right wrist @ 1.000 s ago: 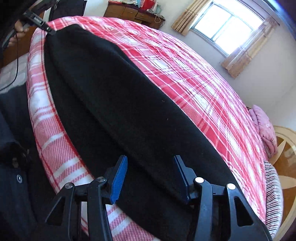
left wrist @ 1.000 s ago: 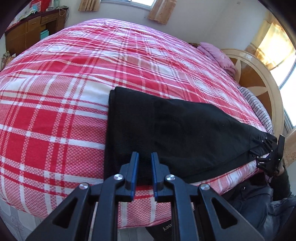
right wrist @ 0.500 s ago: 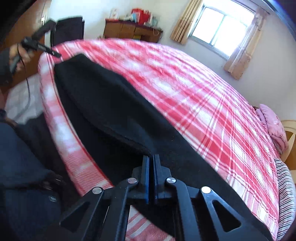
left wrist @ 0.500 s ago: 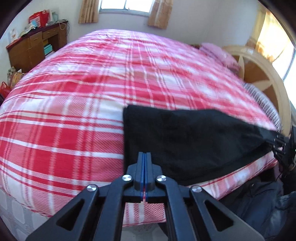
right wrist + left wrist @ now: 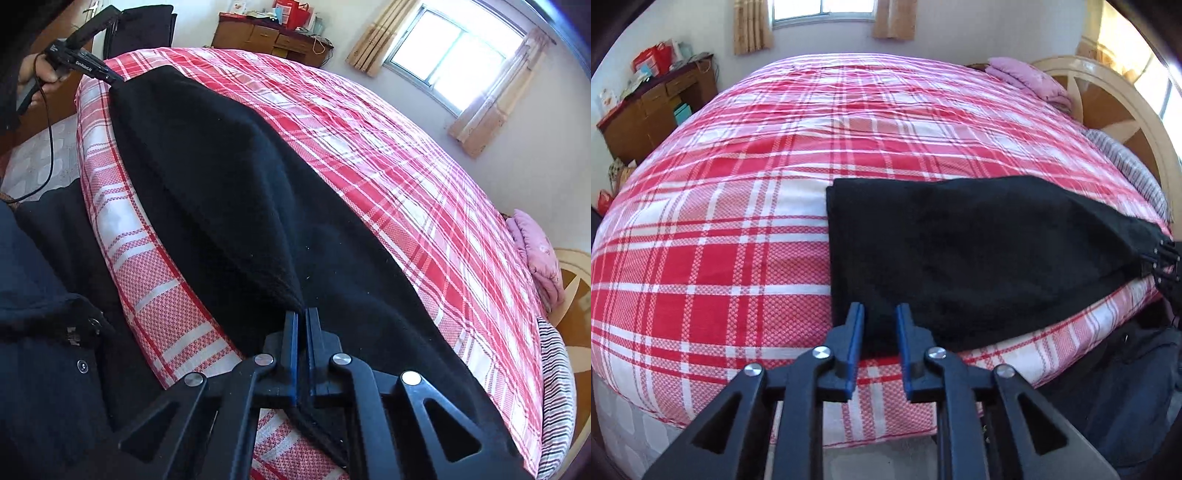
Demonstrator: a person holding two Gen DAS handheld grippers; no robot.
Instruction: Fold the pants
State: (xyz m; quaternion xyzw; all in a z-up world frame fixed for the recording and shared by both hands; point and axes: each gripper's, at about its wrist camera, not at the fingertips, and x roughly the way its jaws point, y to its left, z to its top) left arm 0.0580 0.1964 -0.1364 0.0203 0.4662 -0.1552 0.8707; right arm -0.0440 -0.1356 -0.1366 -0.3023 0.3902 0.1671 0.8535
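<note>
Black fleece pants (image 5: 979,251) lie folded lengthwise along the near edge of a red plaid bed (image 5: 738,221). My left gripper (image 5: 879,314) is at their left end. Its jaws are opening, and the pants' corner lies between them without being pressed. From the right wrist view the left gripper (image 5: 110,77) sits at the far corner of the pants (image 5: 221,184). My right gripper (image 5: 300,317) is shut on a raised pinch of cloth at the other end. The left wrist view shows this right gripper (image 5: 1161,258) at the pants' right tip.
A pink folded cloth (image 5: 1030,79) and a striped pillow (image 5: 1126,170) lie by the cream headboard (image 5: 1108,92). A wooden cabinet (image 5: 653,110) stands past the far left side. The person's dark clothing (image 5: 44,332) is close against the bed edge, with a hand (image 5: 40,70) on the left gripper.
The right gripper went from wide open to shut on the pants and raised a fold. The left jaws closed fully, then parted again. Both views rose slightly.
</note>
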